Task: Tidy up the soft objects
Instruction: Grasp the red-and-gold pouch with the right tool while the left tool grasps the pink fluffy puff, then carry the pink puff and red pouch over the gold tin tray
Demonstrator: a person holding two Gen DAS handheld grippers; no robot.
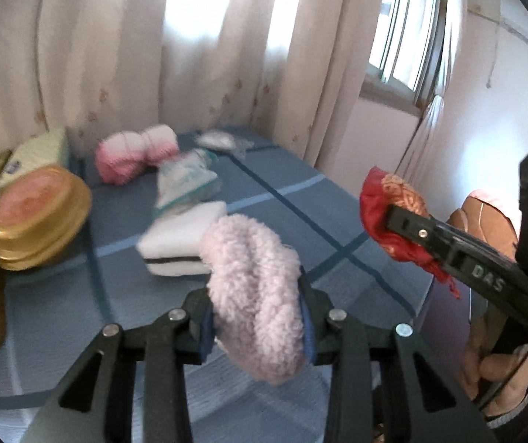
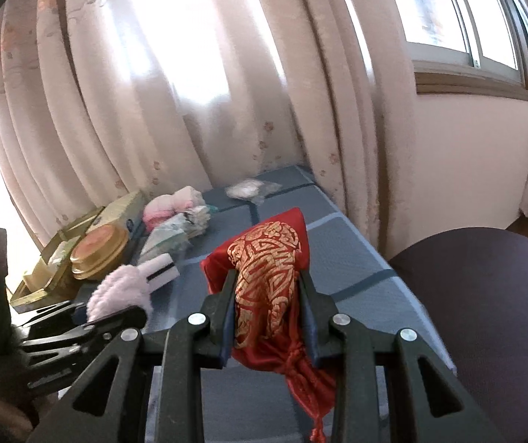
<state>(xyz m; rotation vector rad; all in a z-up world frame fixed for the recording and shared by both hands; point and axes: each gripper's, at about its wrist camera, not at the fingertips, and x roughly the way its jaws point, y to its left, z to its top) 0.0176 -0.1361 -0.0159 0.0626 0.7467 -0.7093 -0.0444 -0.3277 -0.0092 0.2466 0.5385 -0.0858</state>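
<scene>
My left gripper (image 1: 254, 295) is shut on a fluffy pale pink roll (image 1: 253, 291), held above the blue checked table cover (image 1: 301, 199). The same roll (image 2: 122, 289) shows at the left of the right wrist view. My right gripper (image 2: 267, 280) is shut on a red pouch with gold pattern (image 2: 267, 269), its tassel hanging below. That pouch (image 1: 389, 217) appears at the right in the left wrist view, pinched in the right gripper's fingers (image 1: 411, 227). On the cover lie a white folded cloth with a black stripe (image 1: 179, 243), a pink and white bundle (image 1: 134, 153) and a pale packet (image 1: 184, 181).
A round gold tin (image 1: 38, 217) and a pale box (image 1: 38, 155) stand at the left edge. A clear bag (image 2: 249, 188) lies at the far end by the curtains (image 2: 190, 110). A dark chair seat (image 2: 485, 313) sits right of the table. A hand (image 1: 493, 365) holds the right gripper.
</scene>
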